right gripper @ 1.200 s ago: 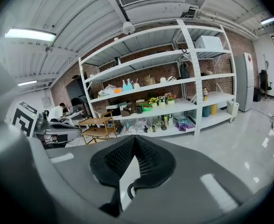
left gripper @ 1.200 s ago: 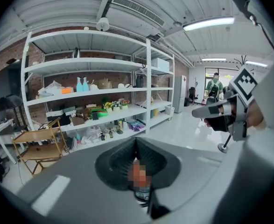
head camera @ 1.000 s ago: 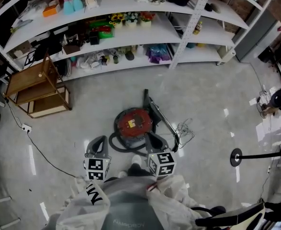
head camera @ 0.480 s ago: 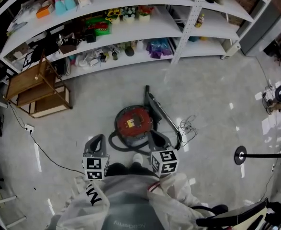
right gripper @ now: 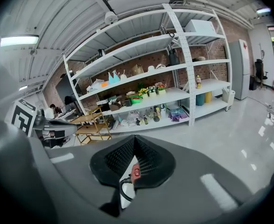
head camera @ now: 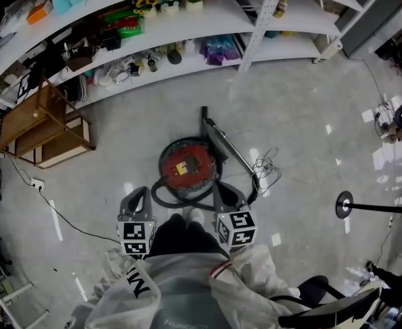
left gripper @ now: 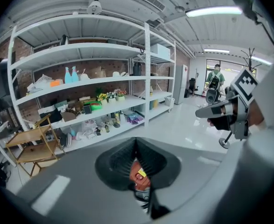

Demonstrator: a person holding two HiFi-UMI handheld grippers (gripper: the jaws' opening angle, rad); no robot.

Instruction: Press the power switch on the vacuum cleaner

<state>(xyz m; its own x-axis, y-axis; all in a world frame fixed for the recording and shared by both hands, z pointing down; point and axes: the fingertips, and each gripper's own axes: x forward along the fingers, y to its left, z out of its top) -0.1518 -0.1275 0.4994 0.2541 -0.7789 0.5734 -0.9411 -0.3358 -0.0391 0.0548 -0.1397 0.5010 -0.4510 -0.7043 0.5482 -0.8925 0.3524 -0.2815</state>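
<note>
Vacuum cleaner [head camera: 187,173] mid-floor, well apart from shelves [head camera: 214,20] | left hand-held gripper [head camera: 140,193], right hand-held gripper [head camera: 219,189]: closed, apparently empty

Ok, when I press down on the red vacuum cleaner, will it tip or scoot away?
The vacuum cleaner is a squat, round canister sitting flat, so a straight downward press probably won't tip it. The floor looks glossy, so a slanted push might slide it. Its hose curls loosely, likely floppy, giving little bracing.

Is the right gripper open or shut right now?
Shut. The right gripper has its jaws together at the tips in its own view, nothing clamped between them.
</note>
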